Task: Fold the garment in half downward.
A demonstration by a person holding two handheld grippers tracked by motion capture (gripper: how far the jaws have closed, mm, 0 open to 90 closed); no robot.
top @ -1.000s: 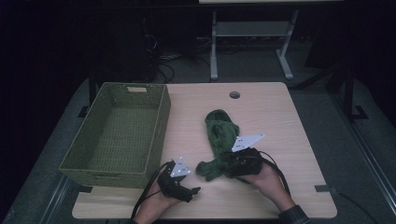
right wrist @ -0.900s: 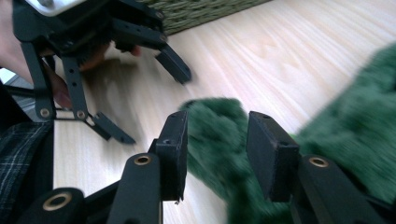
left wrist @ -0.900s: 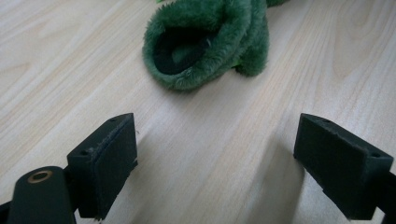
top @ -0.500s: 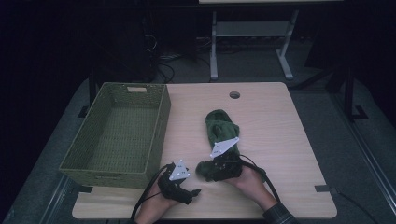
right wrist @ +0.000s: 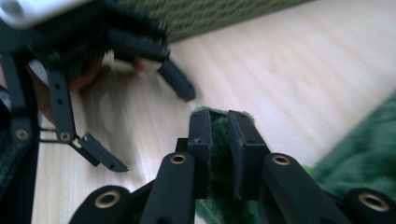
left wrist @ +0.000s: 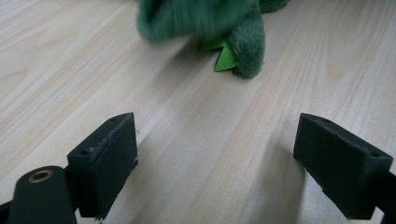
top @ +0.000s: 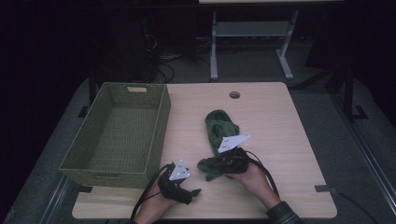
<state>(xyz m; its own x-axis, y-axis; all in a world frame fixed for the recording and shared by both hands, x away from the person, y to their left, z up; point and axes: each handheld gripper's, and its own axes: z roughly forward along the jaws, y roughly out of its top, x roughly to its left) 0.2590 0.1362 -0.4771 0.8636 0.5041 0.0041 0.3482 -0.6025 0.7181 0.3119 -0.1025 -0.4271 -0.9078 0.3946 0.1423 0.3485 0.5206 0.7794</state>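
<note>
The right gripper (top: 219, 164) pinches the near end of the green plush toy (top: 219, 128) lying on the counter (top: 280, 121), while the left gripper (left wrist: 217, 158) waits spread and empty (the basket (top: 116, 133) holds nothing yet).

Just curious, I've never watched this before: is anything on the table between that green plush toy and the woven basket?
Nothing visible does. The green plush toy, pinched in the right claw, lies right of the basket, bare wood between them. The open left claw sits nearer the person.
</note>
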